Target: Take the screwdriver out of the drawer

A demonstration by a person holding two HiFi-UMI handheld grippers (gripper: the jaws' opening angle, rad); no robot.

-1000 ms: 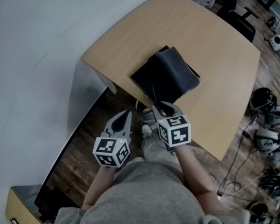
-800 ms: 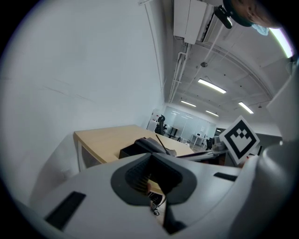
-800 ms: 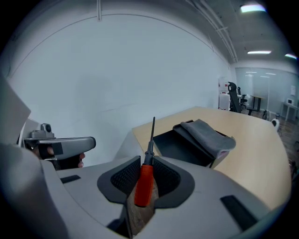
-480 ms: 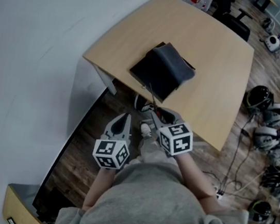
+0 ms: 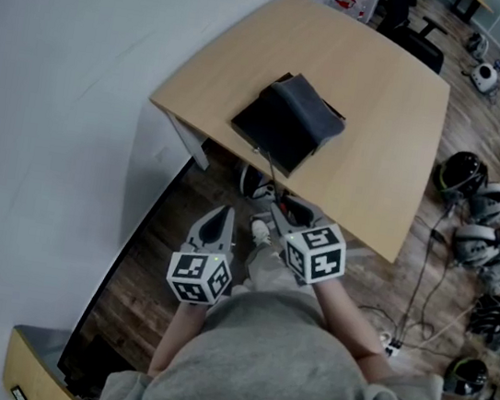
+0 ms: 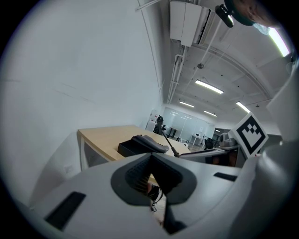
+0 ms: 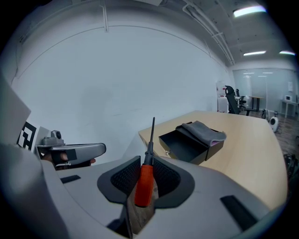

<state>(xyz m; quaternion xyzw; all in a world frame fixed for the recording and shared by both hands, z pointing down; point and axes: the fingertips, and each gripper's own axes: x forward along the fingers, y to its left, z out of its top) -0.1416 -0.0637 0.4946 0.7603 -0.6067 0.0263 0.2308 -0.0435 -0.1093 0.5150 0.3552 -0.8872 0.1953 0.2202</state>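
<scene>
My right gripper (image 7: 148, 162) is shut on the screwdriver (image 7: 145, 183), holding it by the red handle with the thin dark shaft sticking forward past the jaws. In the head view the right gripper (image 5: 280, 211) hangs off the table's near edge, a little short of the black drawer box (image 5: 277, 131), which has a grey cloth on top. The same box (image 7: 186, 145) lies ahead on the table (image 7: 247, 154). My left gripper (image 5: 222, 213) is beside it to the left, over the floor, its jaws together with nothing between them (image 6: 150, 158). The screwdriver (image 6: 167, 139) also shows there.
The wooden table (image 5: 378, 92) stands against a white wall. Shoes (image 5: 256, 186) lie on the plank floor under its edge. Helmets (image 5: 476, 182) and cables clutter the floor at the right. A dark panel (image 5: 112, 314) runs along the wall at lower left.
Both grippers have drawn back from the table toward the person. The screwdriver has come away from the drawer box with the right gripper.
</scene>
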